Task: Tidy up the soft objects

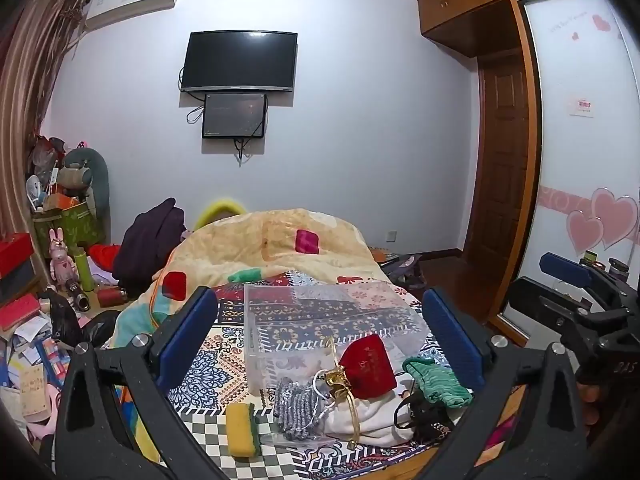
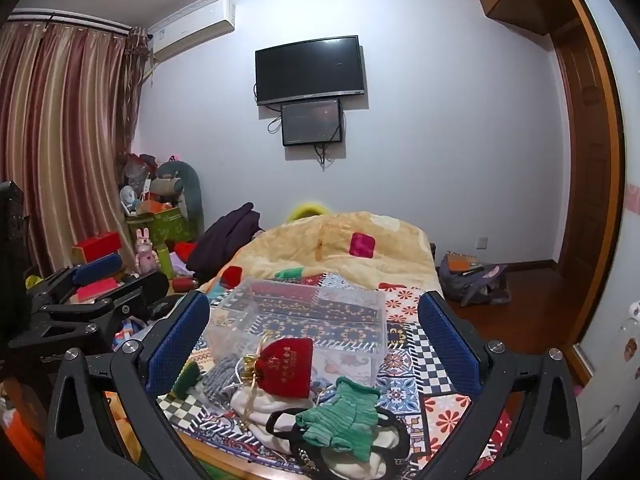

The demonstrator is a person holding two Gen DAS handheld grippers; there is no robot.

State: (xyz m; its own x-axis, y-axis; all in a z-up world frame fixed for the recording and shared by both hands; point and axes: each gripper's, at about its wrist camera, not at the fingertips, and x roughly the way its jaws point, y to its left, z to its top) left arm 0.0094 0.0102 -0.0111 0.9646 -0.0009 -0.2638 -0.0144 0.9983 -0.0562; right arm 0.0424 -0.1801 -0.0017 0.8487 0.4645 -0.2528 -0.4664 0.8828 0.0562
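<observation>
Red velvet pouch [image 1: 369,365] lies low and right of centre ahead of the spread, empty left gripper [image 1: 320,340] against the clear plastic box [image 1: 320,320]; from the right wrist, the green knit cloth [image 2: 340,416] lies nearest, just below the equally spread, empty right gripper [image 2: 312,340].

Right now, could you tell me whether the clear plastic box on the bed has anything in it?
Empty: the bedspread pattern shows through the clear plastic box.
</observation>
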